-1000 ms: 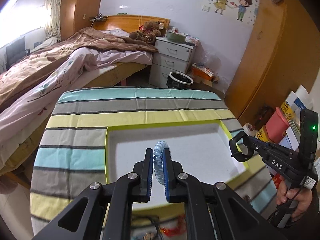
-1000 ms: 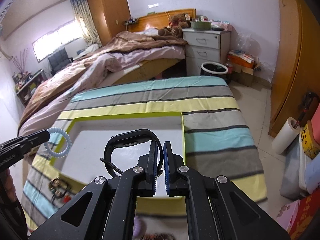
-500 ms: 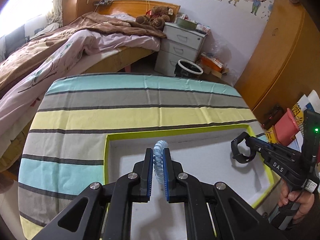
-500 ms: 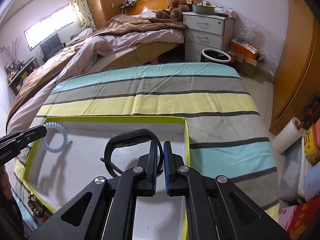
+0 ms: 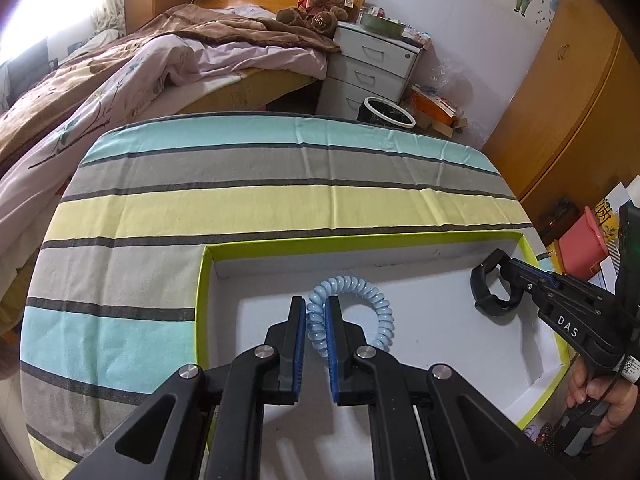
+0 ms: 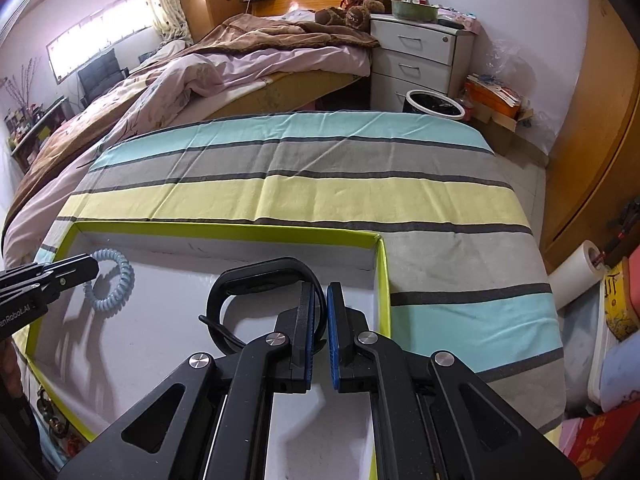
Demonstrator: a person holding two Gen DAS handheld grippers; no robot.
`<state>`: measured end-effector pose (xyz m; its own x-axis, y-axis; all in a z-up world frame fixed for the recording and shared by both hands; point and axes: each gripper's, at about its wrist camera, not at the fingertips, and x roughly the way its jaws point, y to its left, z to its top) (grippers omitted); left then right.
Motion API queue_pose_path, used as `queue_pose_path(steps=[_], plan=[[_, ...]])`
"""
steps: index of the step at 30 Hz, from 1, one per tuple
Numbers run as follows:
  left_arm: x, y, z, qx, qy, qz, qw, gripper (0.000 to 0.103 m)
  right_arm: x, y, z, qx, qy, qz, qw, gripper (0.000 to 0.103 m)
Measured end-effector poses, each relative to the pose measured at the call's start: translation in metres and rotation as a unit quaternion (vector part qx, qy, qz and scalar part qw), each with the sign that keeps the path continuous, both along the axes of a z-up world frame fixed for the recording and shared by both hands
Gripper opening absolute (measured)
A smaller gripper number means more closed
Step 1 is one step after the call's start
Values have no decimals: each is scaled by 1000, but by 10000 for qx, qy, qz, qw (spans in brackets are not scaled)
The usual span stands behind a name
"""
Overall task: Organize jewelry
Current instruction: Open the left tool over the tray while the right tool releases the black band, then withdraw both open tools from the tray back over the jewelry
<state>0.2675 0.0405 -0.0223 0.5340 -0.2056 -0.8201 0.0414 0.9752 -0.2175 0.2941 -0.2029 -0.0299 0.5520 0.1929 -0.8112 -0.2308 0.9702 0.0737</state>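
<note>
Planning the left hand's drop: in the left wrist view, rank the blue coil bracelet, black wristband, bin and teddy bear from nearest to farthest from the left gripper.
1. Blue coil bracelet, between its pads.
2. Black wristband, right, over the tray.
3. Bin, beyond the table.
4. Teddy bear, on the bed.

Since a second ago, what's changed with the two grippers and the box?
Both grippers came down over the green-rimmed box, left gripper bringing the blue coil bracelet, right gripper the black wristband. Both grips stayed shut; nothing released yet.
</note>
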Motion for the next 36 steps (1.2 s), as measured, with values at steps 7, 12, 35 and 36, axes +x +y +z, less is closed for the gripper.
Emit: queue_pose_path(steps=[7,12,35,36], plan=[[1,3,-2,1,39,31,10000,17,1,0,-1,2,-24,0,10000,6],[0,3,-1,2,48,61,10000,24,-1,0,0,31,-26,17,10000,11],[-121,10,52,-163,-670,108,9976,50,-99,-36,44,707,-502,507,9949,47],[-130,12,51,-188,-667,163,9975,50,-110,-39,42,751,-499,594,9942,47]])
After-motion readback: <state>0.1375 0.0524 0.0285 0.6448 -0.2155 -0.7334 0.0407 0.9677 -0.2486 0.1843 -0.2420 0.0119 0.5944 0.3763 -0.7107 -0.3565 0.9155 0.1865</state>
